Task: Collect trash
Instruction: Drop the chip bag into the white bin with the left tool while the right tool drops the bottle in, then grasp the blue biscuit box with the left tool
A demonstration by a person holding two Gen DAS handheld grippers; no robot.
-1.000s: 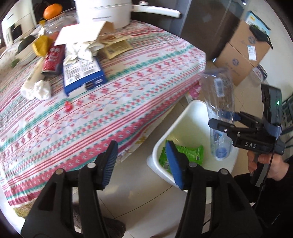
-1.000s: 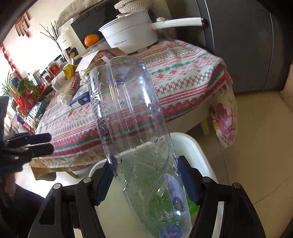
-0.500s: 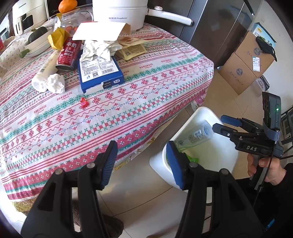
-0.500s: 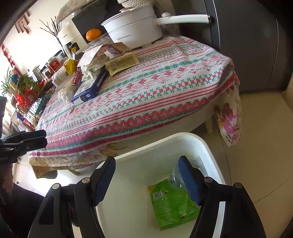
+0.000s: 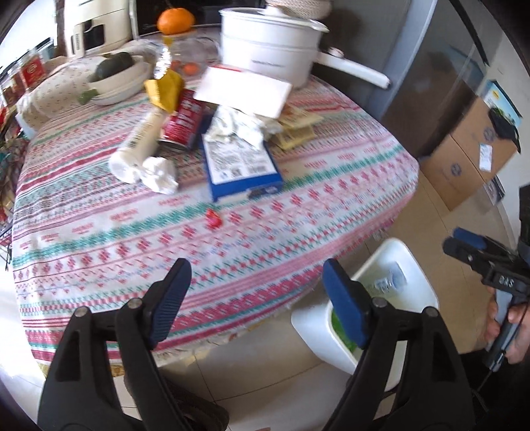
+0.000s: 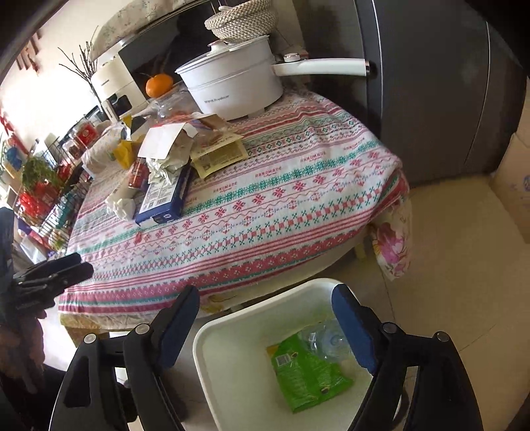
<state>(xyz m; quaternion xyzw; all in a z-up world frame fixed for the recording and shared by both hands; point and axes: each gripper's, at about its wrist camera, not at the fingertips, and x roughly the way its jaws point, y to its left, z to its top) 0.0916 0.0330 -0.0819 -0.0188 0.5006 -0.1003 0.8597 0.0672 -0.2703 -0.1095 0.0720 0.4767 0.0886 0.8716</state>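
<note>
A white bin (image 6: 232, 361) stands on the floor by the table; it also shows in the left wrist view (image 5: 417, 265). Inside lie a green wrapper (image 6: 304, 374) and a clear plastic bottle (image 6: 326, 341). My right gripper (image 6: 266, 326) is open and empty above the bin. My left gripper (image 5: 256, 300) is open and empty over the table's near edge. On the tablecloth lie a blue box (image 5: 241, 165), crumpled paper (image 5: 241, 126), a white tissue wad (image 5: 159, 174), a red can (image 5: 184, 119), a yellow wrapper (image 5: 165, 88) and a small red scrap (image 5: 213, 218).
A white pot (image 5: 268, 36) with a long handle, an orange (image 5: 175, 20) and a bowl (image 5: 116, 79) stand at the table's back. Cardboard boxes (image 5: 470, 149) sit on the floor at the right, beside a dark fridge (image 6: 430, 83).
My right gripper opened and dropped the bottle into the bin. My left gripper has moved up towards the table and opened wider.
</note>
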